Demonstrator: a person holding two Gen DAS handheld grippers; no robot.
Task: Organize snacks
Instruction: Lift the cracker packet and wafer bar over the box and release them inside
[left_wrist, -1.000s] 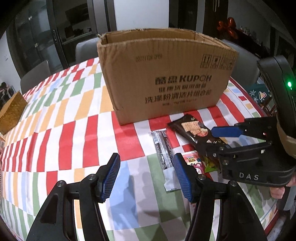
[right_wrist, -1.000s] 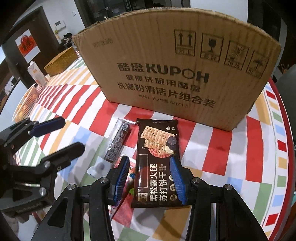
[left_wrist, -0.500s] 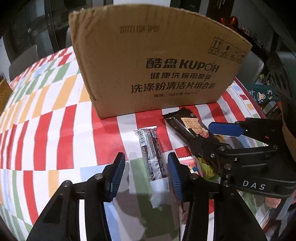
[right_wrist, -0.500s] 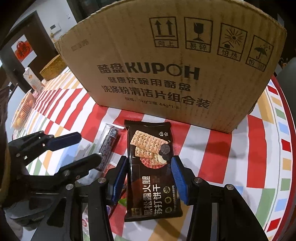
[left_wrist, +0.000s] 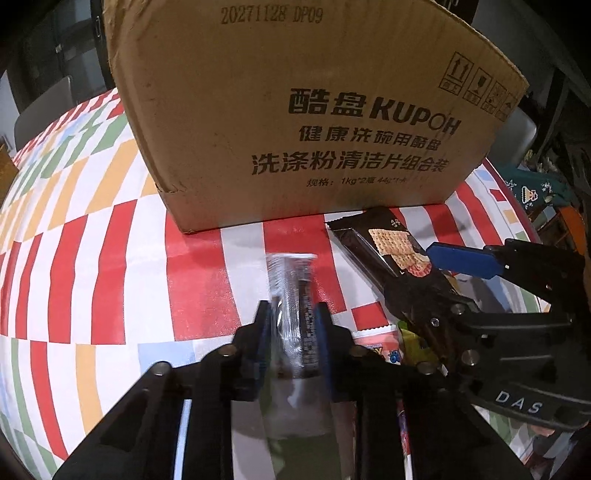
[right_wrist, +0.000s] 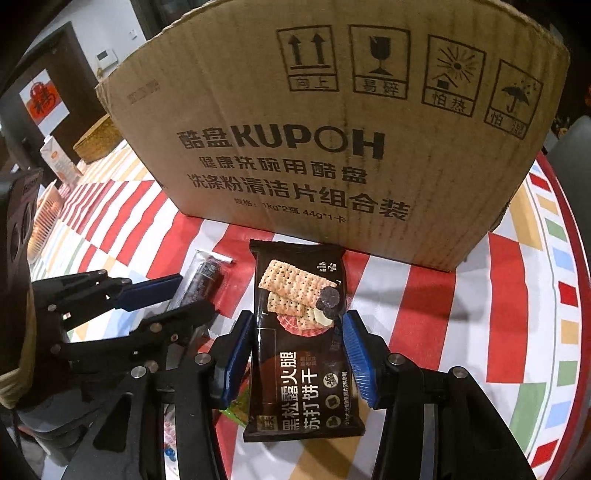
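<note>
Here the left gripper (left_wrist: 291, 321) has just been closing its jaws, and the blue pads now press both sides of a slim clear-wrapped bar (left_wrist: 293, 288) that lies lengthwise on the bench (left_wrist: 110, 258). The bar's far end points at the box (left_wrist: 295, 110), with a strip of bare cloth between them.

The right gripper (right_wrist: 299, 354) straddles a dark cracker pack (right_wrist: 301, 343). Its jaws stand partly open; the left pad lies against the pack's edge, the right pad just beside the other edge, and I cannot tell whether they press. The pack lies flat, its top edge almost at the foot of the box (right_wrist: 332, 129), so there is little room ahead of it.

The two grippers sit close side by side; in the left view the right gripper (left_wrist: 439, 275) fills the lower right corner, leaving only a narrow gap over the small snack packets (left_wrist: 380, 347) between them. To the left of the bar the bench is open cloth out to its curved edge.

The left view shows a date stamp high on the box and a chair back (left_wrist: 44, 107) beyond the bench. The right view shows the box's handling symbols, the bench's red right rim (right_wrist: 565, 229), a wicker basket (right_wrist: 99, 140) and a carton (right_wrist: 59, 162) far left, and the green corner of a packet (right_wrist: 236, 406) under the cracker pack.
</note>
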